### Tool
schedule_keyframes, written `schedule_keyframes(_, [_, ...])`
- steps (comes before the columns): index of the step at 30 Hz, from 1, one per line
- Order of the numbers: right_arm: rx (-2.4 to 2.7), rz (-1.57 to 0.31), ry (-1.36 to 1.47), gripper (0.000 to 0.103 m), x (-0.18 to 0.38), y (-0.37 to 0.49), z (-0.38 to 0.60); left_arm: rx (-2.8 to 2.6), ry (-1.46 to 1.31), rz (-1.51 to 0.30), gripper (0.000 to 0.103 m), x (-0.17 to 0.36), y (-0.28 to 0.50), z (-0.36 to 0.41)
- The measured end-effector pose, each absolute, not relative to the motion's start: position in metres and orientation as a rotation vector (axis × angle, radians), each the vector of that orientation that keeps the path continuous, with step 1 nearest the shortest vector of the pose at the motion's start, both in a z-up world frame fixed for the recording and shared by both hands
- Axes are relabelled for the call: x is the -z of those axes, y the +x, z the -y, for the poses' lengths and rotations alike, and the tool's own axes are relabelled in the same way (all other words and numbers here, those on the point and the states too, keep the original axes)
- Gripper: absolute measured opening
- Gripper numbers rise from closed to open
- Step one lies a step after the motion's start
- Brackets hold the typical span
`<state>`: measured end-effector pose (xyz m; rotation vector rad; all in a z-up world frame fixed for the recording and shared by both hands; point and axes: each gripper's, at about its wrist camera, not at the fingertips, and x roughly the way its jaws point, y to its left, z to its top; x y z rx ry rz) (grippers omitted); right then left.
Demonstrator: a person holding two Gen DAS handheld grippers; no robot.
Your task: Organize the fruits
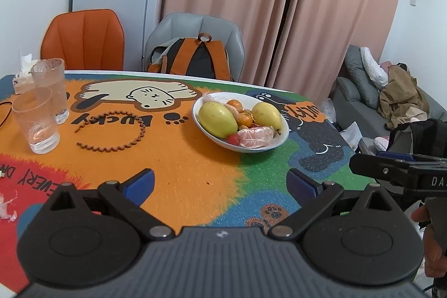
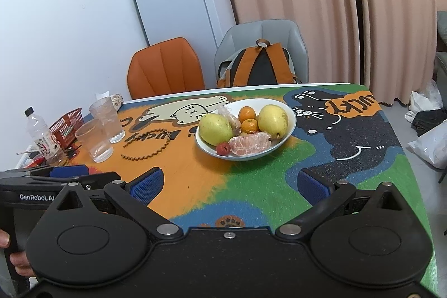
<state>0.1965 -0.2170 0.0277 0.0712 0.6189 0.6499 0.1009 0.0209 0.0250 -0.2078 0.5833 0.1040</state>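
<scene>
A white bowl (image 2: pixel 289 120) of fruit is seen on the cartoon-printed table mat (image 2: pixel 251 172), past both grippers and touched by neither; the fruit wrapped in clear film (image 2: pixel 249 143) at its near rim is hard to identify, and the small oranges (image 2: pixel 247 113) are partly hidden between two yellow-green mangoes (image 2: pixel 216 129). The wrapped fruit's long axis is laid along the near rim. The left gripper (image 1: pixel 220 185) and right gripper (image 2: pixel 229 186) are held wide open and empty above the mat.
</scene>
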Motion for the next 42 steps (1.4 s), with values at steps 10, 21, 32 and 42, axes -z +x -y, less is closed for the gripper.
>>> schedule_keyframes(10, [-0.656,-0.597,0.057,0.103,-0.035,0.172,0.22,-0.119,-0.205,-0.568,0.1,-0.028,0.076,-0.019])
schedule_keyframes(21, [-0.656,-0.576,0.056,0.103,-0.035,0.149,0.225,-0.122,-0.18,-0.537,0.101,-0.028,0.051,-0.016])
schedule_keyframes(32, [-0.67,-0.561,0.043,0.103,-0.04,0.145,0.222,-0.129,-0.175,-0.535,0.102,-0.028,0.045,-0.017])
schedule_keyframes(42, [-0.674,-0.564,0.04,0.103,-0.038,0.144,0.222,-0.128,-0.174,-0.534,0.103,-0.032,0.044,-0.019])
